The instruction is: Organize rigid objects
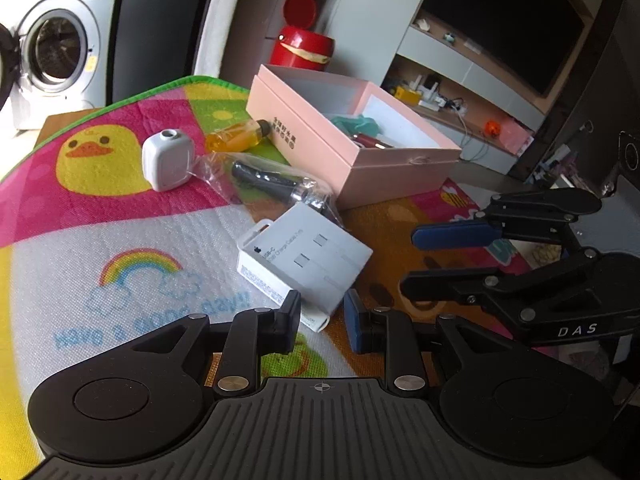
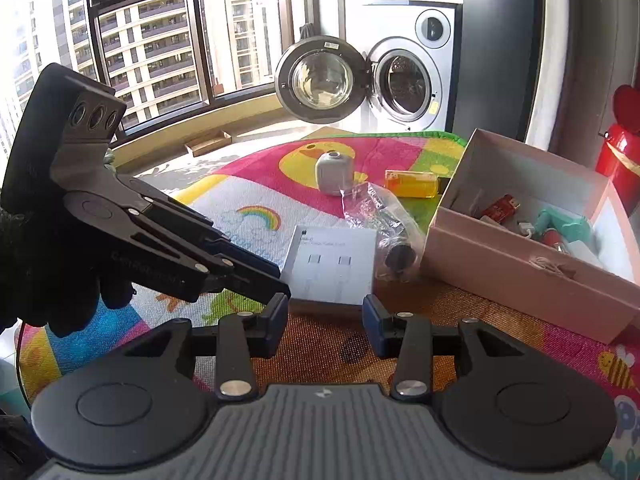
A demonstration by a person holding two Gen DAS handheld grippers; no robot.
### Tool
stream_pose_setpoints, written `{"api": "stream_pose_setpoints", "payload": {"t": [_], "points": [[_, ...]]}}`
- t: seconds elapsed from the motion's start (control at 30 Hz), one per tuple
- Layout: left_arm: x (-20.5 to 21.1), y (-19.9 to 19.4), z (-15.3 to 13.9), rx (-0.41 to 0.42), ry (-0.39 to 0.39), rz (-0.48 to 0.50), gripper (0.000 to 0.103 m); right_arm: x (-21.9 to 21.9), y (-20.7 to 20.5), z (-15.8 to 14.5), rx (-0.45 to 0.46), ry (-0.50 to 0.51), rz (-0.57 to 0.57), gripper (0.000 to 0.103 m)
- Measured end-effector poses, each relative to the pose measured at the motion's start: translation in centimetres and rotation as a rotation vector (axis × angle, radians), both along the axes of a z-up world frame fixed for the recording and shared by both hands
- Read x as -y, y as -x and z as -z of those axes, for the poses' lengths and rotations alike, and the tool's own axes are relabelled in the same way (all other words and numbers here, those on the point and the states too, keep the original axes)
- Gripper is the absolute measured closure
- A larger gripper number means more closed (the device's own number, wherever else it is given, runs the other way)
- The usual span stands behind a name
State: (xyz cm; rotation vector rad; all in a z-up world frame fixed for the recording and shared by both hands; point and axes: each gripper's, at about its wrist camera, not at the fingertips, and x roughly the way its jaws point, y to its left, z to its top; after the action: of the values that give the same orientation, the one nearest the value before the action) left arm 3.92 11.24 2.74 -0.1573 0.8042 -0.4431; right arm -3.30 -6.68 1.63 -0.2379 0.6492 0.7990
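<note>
A white USB-C cable box [image 1: 302, 266] lies on the colourful play mat [image 1: 120, 220], just ahead of my open left gripper [image 1: 322, 318]. Behind it lie a clear plastic bag with a dark object [image 1: 266, 178], a white cube-shaped device [image 1: 166, 160] and an orange bottle [image 1: 236, 136]. An open pink box [image 1: 360, 160] holds a teal item and a red item. My right gripper [image 2: 326, 322] is open and empty, close before the cable box [image 2: 334, 264]. The pink box [image 2: 520, 264] stands to its right. The right gripper also shows in the left wrist view [image 1: 424, 256].
A red bin [image 1: 302, 46] stands behind the pink box. A washing machine [image 2: 404, 68] with its door open is beyond the mat. A TV and shelf unit [image 1: 480, 60] fill the far right. Windows are on the left in the right wrist view.
</note>
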Motion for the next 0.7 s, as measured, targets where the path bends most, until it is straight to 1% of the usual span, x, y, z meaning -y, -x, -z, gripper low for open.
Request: {"api": "stream_pose_setpoints", "payload": {"t": [0.07, 0.13, 0.17, 0.27, 0.3, 0.33, 0.37, 0.4, 0.47, 0.5, 0.53, 0.57, 0.63, 0.7], "points": [[-0.4, 0.3, -0.3, 0.015, -0.017, -0.061, 0.076, -0.3, -0.5, -1.3, 0.051, 0.009, 0.04, 0.062], [-1.2, 0.6, -0.5, 0.028, -0.002, -0.132, 0.076, -1.6, -1.8, -2.6, 0.099, 0.051, 0.076, 0.062], [-1.7, 0.8, -0.7, 0.03, 0.016, -0.177, 0.076, -2.6, -3.2, -3.3, 0.107, 0.064, 0.093, 0.062], [-2.7, 1.3, -1.1, 0.037, 0.056, -0.284, 0.077, -5.8, -8.1, -4.8, 0.039, 0.066, 0.101, 0.062], [-2.8, 1.6, -1.2, 0.043, 0.066, -0.306, 0.077, -7.5, -10.6, -4.9, 0.01, 0.083, 0.121, 0.062], [-2.8, 1.8, -1.3, 0.047, 0.074, -0.315, 0.077, -8.6, -12.3, -4.9, 0.004, 0.101, 0.144, 0.062], [-2.9, 2.2, -1.4, 0.052, 0.087, -0.319, 0.077, -9.9, -14.4, -4.7, -0.001, 0.124, 0.18, 0.062], [-2.9, 2.4, -1.4, 0.054, 0.096, -0.318, 0.077, -11.4, -17.0, -4.0, -0.024, 0.15, 0.217, 0.063], [-3.1, 3.0, -1.3, 0.054, 0.104, -0.321, 0.077, -13.1, -20.4, -2.8, -0.058, 0.195, 0.266, 0.069], [-3.3, 3.3, -1.3, 0.052, 0.103, -0.326, 0.077, -14.1, -22.0, -1.8, -0.067, 0.236, 0.288, 0.075], [-3.6, 3.4, -1.2, 0.051, 0.101, -0.33, 0.077, -14.8, -22.8, -1.0, -0.066, 0.277, 0.295, 0.078], [-3.9, 3.7, -1.1, 0.05, 0.099, -0.339, 0.077, -15.3, -23.1, -0.3, -0.061, 0.317, 0.293, 0.079], [-4.7, 3.9, -0.8, 0.047, 0.107, -0.365, 0.077, -15.7, -22.7, 0.9, -0.075, 0.387, 0.262, 0.08], [-5.4, 3.7, -0.4, 0.042, 0.127, -0.396, 0.077, -15.6, -21.6, 1.9, -0.085, 0.425, 0.238, 0.081]]}}
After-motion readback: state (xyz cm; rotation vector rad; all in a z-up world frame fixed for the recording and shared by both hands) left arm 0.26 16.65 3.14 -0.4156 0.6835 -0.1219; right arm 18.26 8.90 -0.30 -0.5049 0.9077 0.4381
